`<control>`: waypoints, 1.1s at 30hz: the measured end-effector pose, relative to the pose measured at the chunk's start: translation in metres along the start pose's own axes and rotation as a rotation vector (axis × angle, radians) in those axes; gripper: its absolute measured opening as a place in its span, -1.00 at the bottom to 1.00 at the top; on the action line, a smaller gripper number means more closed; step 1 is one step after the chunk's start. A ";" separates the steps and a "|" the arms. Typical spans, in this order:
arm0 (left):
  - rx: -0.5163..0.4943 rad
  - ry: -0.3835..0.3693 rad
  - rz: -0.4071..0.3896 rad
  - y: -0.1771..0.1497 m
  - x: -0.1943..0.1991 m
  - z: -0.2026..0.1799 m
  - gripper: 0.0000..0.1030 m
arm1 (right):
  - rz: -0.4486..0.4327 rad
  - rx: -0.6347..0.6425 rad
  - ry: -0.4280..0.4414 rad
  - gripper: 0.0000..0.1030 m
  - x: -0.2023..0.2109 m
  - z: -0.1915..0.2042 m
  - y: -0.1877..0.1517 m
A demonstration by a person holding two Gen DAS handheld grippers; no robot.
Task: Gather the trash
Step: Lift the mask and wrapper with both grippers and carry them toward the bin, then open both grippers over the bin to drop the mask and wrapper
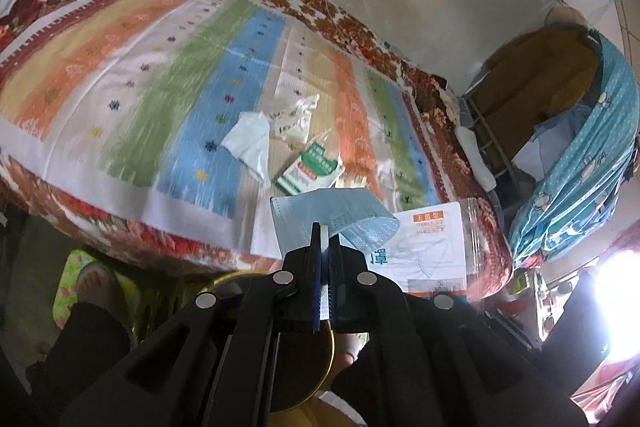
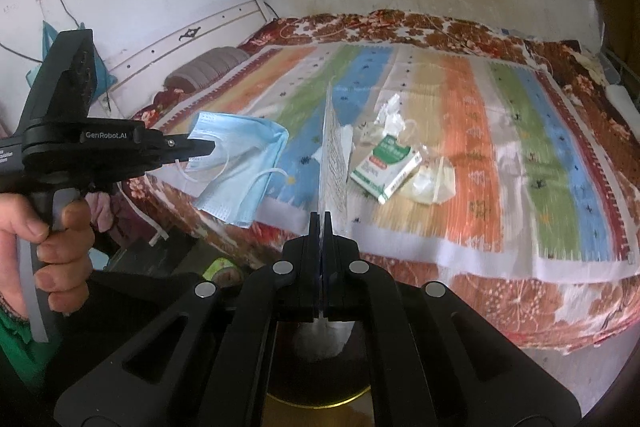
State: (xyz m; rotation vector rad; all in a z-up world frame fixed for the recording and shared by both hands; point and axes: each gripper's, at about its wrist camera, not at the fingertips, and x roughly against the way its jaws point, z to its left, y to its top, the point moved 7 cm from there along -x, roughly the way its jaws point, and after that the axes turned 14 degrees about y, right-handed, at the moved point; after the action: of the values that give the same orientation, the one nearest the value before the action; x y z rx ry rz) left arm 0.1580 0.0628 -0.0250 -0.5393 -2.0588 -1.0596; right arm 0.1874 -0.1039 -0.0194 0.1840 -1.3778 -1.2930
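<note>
Trash is light and limp: left tongs (image 1: 325, 235) pinch the blue mask (image 1: 340, 213) by its edge. Right tongs (image 2: 324, 223) clamp a thin tissue sheet (image 2: 334, 163); green box (image 2: 386, 163) lies mid-bed (image 2: 520, 259), stiffer, graspable across its sides.

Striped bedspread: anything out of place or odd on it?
Yes. Litter sits mid-bed on the striped bedspread: a crumpled white tissue, a green-and-white carton lying flat, and crumpled clear wrappers. The left gripper holds a blue face mask; the right gripper pinches a thin white sheet.
</note>
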 end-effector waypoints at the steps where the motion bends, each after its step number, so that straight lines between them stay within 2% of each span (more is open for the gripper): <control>1: -0.009 0.013 0.010 -0.007 -0.003 -0.001 -0.97 | 0.007 -0.007 0.001 -1.00 -0.001 0.000 -0.004; 8: -0.052 0.086 0.080 -0.038 -0.022 -0.001 -0.97 | 0.087 -0.028 -0.026 -1.00 -0.016 0.002 -0.038; 14: 0.001 0.113 0.125 -0.044 -0.029 0.013 -0.97 | 0.131 -0.061 -0.051 -1.00 -0.025 -0.002 -0.059; 18: -0.008 0.151 0.153 -0.052 -0.037 0.014 -0.97 | 0.169 -0.083 -0.058 -1.00 -0.033 -0.007 -0.068; 25: 0.059 0.214 0.233 -0.060 -0.067 0.032 -0.97 | 0.235 -0.186 -0.055 -1.00 -0.053 -0.026 -0.086; 33: 0.035 0.290 0.300 -0.073 -0.095 0.037 -0.97 | 0.292 -0.303 -0.050 -1.00 -0.073 -0.048 -0.100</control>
State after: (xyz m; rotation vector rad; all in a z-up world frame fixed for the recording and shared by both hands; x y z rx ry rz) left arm 0.1551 0.0487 -0.1491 -0.6156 -1.6793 -0.8666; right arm 0.1922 -0.1146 -0.1517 -0.2496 -1.1819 -1.2453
